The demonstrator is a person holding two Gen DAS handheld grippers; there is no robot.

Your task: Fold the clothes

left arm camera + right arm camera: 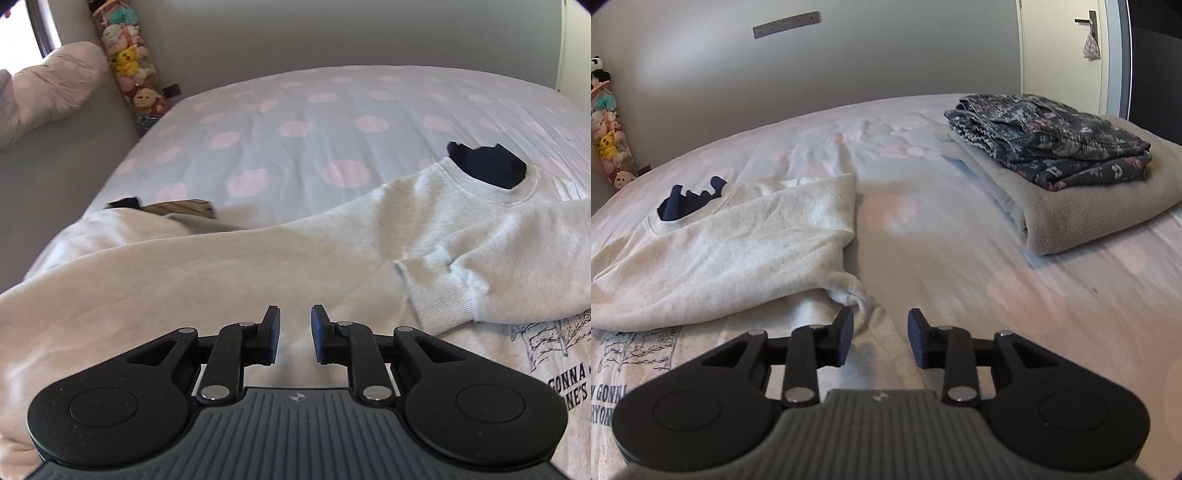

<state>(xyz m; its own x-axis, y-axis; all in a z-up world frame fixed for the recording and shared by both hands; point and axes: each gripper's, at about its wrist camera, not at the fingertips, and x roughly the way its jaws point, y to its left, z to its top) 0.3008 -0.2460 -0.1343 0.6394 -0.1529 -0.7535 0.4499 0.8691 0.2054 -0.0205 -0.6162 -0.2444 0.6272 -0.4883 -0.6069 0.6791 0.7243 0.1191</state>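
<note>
Pale grey fleece-knit cotton forms the one garment in work: a light grey crew-neck sweatshirt (258, 266) with dark printed lettering, spread face-up across the bed (295, 122), whose white sheet carries pink dots. One sleeve is laid diagonally over the chest with its ribbed cuff (436, 291) resting near the print, an arrangement that narrows the body ahead of a lengthwise fold. A dark navy garment (487, 166) shows through the neck opening; whether it lies inside or beneath cannot be told. The left gripper (295, 334) hovers just over the sweatshirt body, its jaws apart and holding nothing. The right gripper (881, 338) has its jaws apart as well and grips nothing; it is positioned at the bunched side edge (857, 299) of the sweatshirt, judged to be the next grasp point. At the far right of the bed stands a finished stack of two items: one beige fleece folded blanket or garment (1089, 218) at the bottom and one dark floral folded garment (1052, 140) on top, kept well apart from the work area so that it is not disturbed. One small pile of unfolded cloth (177, 210) lies beyond the sweatshirt on the left. Count: grippers, two; sleeves folded in, at least one.
</note>
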